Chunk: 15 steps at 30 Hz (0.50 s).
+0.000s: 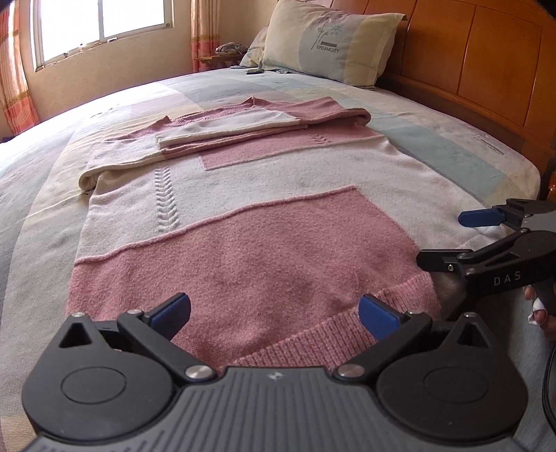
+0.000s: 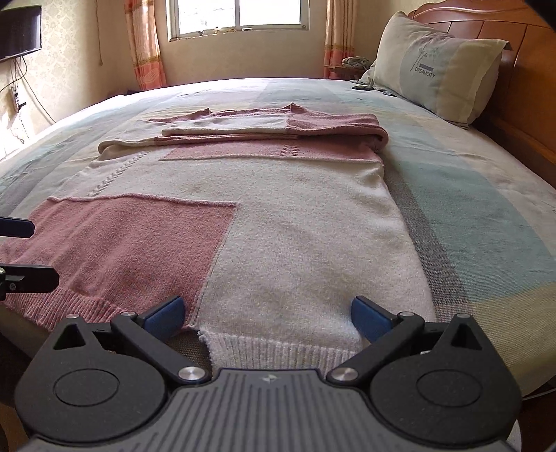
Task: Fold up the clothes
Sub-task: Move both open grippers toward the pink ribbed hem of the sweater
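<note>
Pink-and-cream sweater lies flat on the bed, hem toward the cameras, neckline toward the window.

Left claw gapes empty over the pink hem; right claw, equally wide and empty, apparently just above the cream hem. Sleeves cross the chest. Only the right view shows a wall-mounted screen.

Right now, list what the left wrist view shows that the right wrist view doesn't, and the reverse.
Left wrist view only: the person's fingertips behind the right tongs, and the pink hem ribbing.

Right wrist view only: a wall-mounted screen with dangling cables, and the white hem ribbing.

Both: the pink-and-white sweater with sleeves folded in, the pillow, window, headboard, and open tongs at the hem.
</note>
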Tool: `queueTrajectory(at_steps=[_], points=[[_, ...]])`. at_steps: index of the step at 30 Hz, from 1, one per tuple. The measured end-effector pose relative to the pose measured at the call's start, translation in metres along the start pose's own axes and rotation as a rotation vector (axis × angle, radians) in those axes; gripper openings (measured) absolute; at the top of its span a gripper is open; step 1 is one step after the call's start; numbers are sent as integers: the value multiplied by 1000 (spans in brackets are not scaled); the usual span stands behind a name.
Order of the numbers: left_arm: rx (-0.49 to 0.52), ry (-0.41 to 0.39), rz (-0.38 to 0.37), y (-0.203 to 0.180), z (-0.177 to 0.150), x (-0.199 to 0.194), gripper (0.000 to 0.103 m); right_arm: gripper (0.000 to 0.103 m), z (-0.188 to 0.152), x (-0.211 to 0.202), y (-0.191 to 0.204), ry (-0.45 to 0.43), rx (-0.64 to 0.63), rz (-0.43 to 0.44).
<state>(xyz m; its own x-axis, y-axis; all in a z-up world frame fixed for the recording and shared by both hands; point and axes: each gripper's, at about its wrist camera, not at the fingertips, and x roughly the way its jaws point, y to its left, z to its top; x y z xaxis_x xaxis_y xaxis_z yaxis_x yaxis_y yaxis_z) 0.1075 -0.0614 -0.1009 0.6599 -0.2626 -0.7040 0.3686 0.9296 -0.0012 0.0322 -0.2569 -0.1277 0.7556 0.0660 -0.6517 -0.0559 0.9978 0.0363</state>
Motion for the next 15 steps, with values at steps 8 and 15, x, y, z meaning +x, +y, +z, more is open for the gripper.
queueTrajectory(at_steps=[8,15], points=[[17,-28,-15,11,-22,-8,102,103,-3,-2,0,-12,-12,-12],[-45,-2,26,14,-12,-6,102,103,-3,-2,2,-8,-15,-18]])
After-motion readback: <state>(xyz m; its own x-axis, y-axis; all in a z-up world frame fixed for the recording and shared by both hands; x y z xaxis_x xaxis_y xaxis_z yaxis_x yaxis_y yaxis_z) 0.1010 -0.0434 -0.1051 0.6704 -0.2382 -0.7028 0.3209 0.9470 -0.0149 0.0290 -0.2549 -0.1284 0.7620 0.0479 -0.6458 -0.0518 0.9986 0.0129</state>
